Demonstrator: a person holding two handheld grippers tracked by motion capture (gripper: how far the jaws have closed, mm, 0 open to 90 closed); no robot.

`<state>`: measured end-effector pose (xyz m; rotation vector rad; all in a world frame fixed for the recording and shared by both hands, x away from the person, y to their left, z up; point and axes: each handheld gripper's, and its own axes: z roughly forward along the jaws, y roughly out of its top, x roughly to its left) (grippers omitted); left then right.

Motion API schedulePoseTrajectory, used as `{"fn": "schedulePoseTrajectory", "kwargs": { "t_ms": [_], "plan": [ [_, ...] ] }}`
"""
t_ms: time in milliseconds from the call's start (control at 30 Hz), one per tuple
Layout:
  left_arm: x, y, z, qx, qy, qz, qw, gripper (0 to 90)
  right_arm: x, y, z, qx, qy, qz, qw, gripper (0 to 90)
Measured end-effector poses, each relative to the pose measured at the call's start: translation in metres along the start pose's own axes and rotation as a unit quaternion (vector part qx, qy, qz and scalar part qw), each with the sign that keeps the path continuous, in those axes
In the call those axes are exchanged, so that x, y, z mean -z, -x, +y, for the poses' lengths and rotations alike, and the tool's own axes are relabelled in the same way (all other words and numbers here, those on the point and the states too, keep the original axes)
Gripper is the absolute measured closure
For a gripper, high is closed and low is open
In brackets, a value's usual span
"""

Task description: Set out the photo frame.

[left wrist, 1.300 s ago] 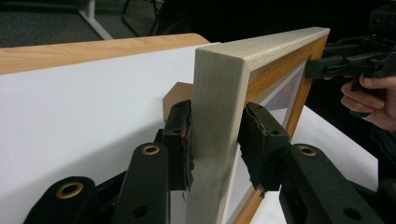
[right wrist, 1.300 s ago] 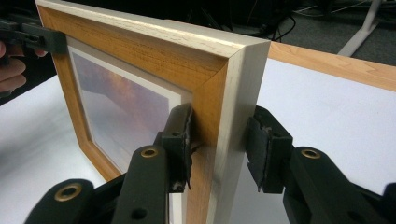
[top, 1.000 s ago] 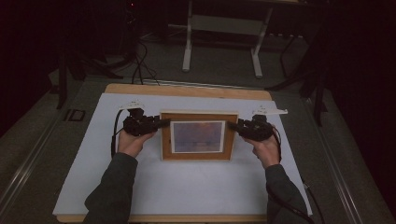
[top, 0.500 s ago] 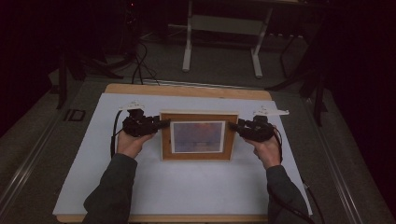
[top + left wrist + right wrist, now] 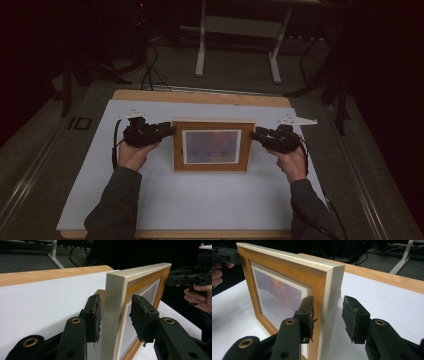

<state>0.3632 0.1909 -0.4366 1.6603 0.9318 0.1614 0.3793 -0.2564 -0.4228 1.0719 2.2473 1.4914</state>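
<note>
Partly cropped picture frame between tongs

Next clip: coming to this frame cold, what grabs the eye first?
The wooden picture frame at the middle of the white sheet draws the eye, its picture facing up toward the camera. The left gripper and right gripper flank it, one at each side edge. In the gripper views the frame's edge sits between open fingers, which have just been opening, with gaps showing.

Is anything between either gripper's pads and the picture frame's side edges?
Nothing visible. The picture frame sits between the open jaws of the left gripper and right gripper, with bare gaps beside the pads; both have just been opening.
</note>
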Motion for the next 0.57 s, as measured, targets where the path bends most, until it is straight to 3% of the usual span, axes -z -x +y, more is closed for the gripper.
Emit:
{"fn": "schedulePoseTrajectory", "kwargs": {
  "t_ms": [300,567],
  "plan": [
    [0.014,-0.005,-0.004,0.007,0.009,0.012,0.9999,60.4,0.007,0.004,-0.006,-0.006,0.002,-0.001,1.0,60.8],
    [0.036,-0.01,-0.018,0.005,0.009,0.044,0.999,60.3,0.016,0.009,-0.018,-0.012,0.001,-0.006,0.9999,60.7]
  ]
}}
